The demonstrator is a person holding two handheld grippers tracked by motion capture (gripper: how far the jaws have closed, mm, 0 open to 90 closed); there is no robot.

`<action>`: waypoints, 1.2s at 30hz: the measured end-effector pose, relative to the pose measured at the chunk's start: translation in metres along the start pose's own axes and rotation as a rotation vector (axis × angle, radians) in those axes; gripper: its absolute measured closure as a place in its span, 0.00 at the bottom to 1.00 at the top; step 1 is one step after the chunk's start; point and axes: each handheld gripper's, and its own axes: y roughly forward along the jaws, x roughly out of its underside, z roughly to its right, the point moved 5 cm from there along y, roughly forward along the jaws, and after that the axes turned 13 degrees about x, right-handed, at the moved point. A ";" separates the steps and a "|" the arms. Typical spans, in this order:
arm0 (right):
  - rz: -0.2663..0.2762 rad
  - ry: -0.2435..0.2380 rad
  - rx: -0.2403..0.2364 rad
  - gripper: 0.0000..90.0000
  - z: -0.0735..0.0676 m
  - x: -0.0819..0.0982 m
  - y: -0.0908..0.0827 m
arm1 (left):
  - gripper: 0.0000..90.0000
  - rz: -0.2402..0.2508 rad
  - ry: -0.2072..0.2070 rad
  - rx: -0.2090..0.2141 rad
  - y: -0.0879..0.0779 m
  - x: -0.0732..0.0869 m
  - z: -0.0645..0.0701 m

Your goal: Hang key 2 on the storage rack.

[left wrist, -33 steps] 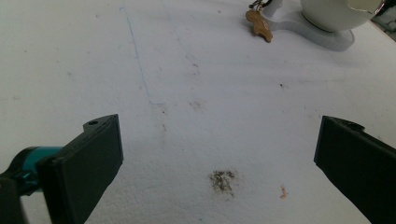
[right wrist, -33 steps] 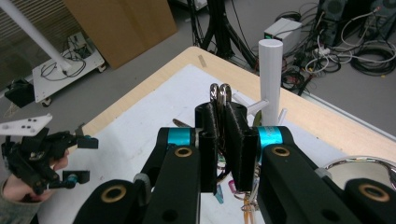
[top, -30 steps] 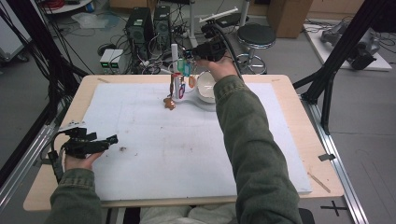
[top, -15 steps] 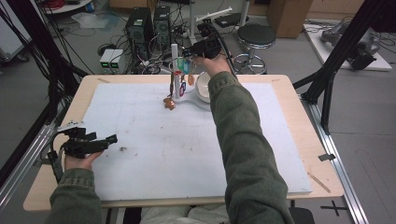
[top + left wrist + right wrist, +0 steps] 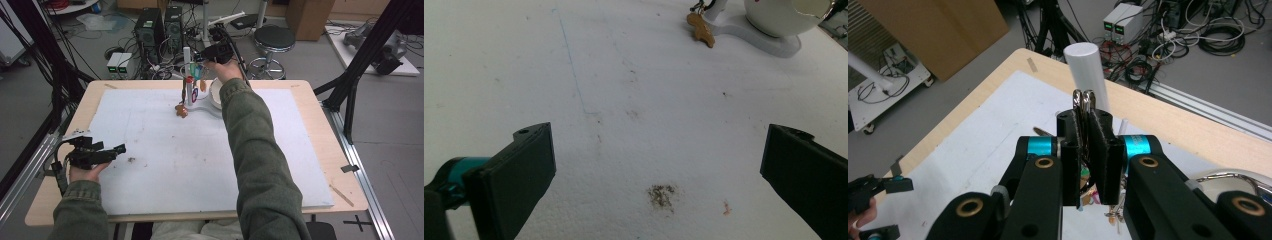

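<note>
Right tongs [image 5: 1083, 150] clamped on a metal key ring [image 5: 1083, 100], held beside the white post [image 5: 1087, 75] of a key stand [image 5: 202, 102] at the desk's far edge; a misjudged descent may miss the post or tip the stand; left tongs [image 5: 654, 170] rest apart near the left edge.

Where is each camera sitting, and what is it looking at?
High view: above the table, looking down on the white foam mat; both green sleeves, left gripper and right gripper show.
Left gripper view: low over the mat, open black jaws, facing the white stand base.
Right gripper view: jaws shut on a silver key ring, facing the white post.
Shared: mat, stand.
</note>
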 end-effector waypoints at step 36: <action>-0.003 0.060 0.089 0.35 0.008 0.014 0.015 | 0.02 -0.012 0.007 -0.002 -0.001 0.001 0.000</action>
